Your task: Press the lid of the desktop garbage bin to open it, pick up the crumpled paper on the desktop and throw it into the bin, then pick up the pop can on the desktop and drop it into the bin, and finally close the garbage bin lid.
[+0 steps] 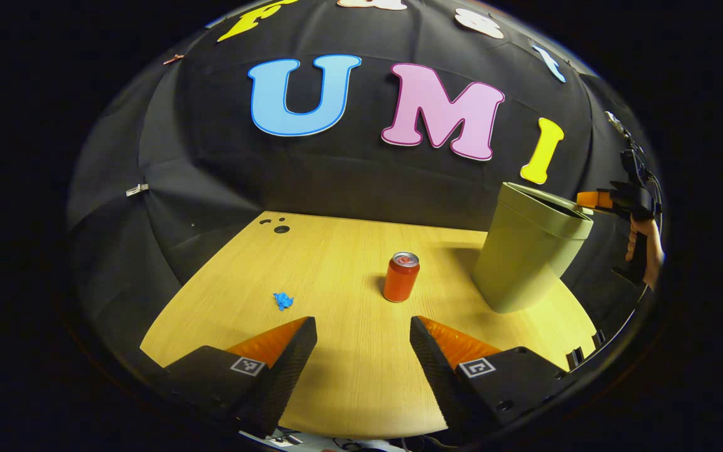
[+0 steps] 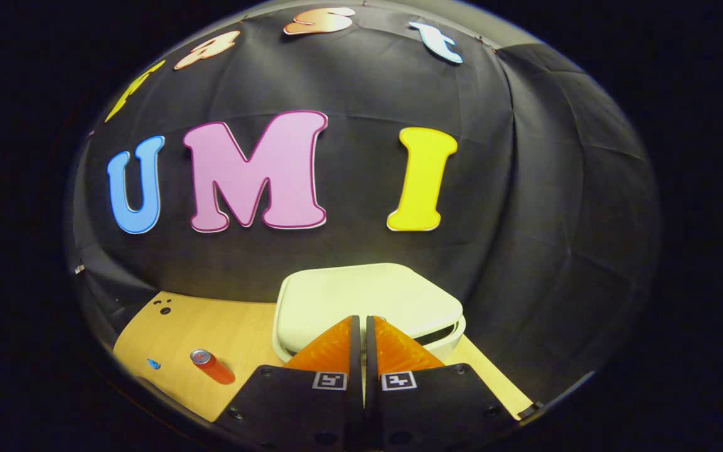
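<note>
Two fingers of the left gripper (image 1: 363,339) frame the bottom of the left gripper view, spread wide apart and holding nothing. Just ahead of them, between the fingertips and slightly toward the right finger, the pop can (image 1: 401,277) stands upright on the wooden desktop (image 1: 336,376), its long axis vertical and its silver top facing up. Ahead and off toward the left finger lies the crumpled paper (image 1: 283,301), a small blue scrap, well apart from the can. Farther ahead to the right stands the pale green garbage bin (image 1: 528,254), tall and upright. Beyond its top edge the right gripper (image 1: 587,199) shows, held by a hand (image 1: 647,248).

Seen from the right gripper view, the right gripper (image 2: 359,321) has its fingers clenched together with a thin gap, nothing between them. Their tips sit over the near edge of the bin's lid (image 2: 368,301); whether they touch it cannot be told. A dark gap shows under the lid on its right side. Far off to the left, the can (image 2: 212,366) and paper (image 2: 154,363) sit on the desktop (image 2: 236,339).
</note>
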`<action>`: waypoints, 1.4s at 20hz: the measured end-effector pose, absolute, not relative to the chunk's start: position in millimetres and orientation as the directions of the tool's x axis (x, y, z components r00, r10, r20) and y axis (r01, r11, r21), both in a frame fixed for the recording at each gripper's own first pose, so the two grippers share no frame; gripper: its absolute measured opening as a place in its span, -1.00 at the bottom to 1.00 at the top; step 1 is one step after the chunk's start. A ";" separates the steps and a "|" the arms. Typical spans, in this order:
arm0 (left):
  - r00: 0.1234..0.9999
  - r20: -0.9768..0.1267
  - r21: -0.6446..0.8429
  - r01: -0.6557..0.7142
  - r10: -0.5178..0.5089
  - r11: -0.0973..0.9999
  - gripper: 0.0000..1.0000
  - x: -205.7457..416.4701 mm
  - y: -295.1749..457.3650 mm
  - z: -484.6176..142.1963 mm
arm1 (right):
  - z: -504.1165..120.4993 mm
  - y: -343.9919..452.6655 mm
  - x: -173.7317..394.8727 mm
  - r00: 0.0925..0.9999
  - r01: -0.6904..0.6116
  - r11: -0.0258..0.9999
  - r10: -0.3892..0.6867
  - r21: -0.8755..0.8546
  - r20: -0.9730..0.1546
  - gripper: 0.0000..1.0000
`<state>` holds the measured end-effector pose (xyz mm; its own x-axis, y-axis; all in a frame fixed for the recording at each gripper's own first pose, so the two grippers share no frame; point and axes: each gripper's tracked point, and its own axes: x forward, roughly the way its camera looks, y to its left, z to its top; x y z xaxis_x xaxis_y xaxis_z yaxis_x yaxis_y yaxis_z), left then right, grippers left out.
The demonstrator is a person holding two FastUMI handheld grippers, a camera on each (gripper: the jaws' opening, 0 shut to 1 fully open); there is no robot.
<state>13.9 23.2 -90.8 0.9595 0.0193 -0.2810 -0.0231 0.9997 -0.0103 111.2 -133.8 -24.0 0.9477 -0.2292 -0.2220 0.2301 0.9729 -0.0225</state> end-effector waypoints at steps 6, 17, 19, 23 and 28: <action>0.963 -0.267 0.008 -0.020 0.021 1.000 0.92 7.4 47.4 -91.0 | 6.5 -128.9 76.2 0.952 0.268 0.963 -0.260 0.033 -0.164 -0.89; 0.986 -0.164 0.077 0.014 -0.001 0.997 0.92 4.7 100.1 -73.9 | 5.0 -120.7 5.0 0.916 0.371 0.928 -0.359 0.038 -0.181 -0.90; 0.990 -0.138 0.069 0.005 0.004 0.998 0.92 5.1 114.4 -69.8 | 2.9 -111.9 -4.8 0.919 0.364 0.931 -0.353 0.035 -0.178 -0.90; 0.990 -0.132 0.072 -0.033 0.042 0.997 0.92 13.0 143.6 -75.4 | -10.9 -91.9 -14.5 0.921 0.346 0.938 -0.339 0.000 -0.193 -0.90; 0.984 -0.160 0.024 -0.072 0.075 0.997 0.92 54.8 168.8 -89.6 | -33.2 -71.2 -23.8 0.918 0.306 0.951 -0.306 -0.041 -0.253 -0.17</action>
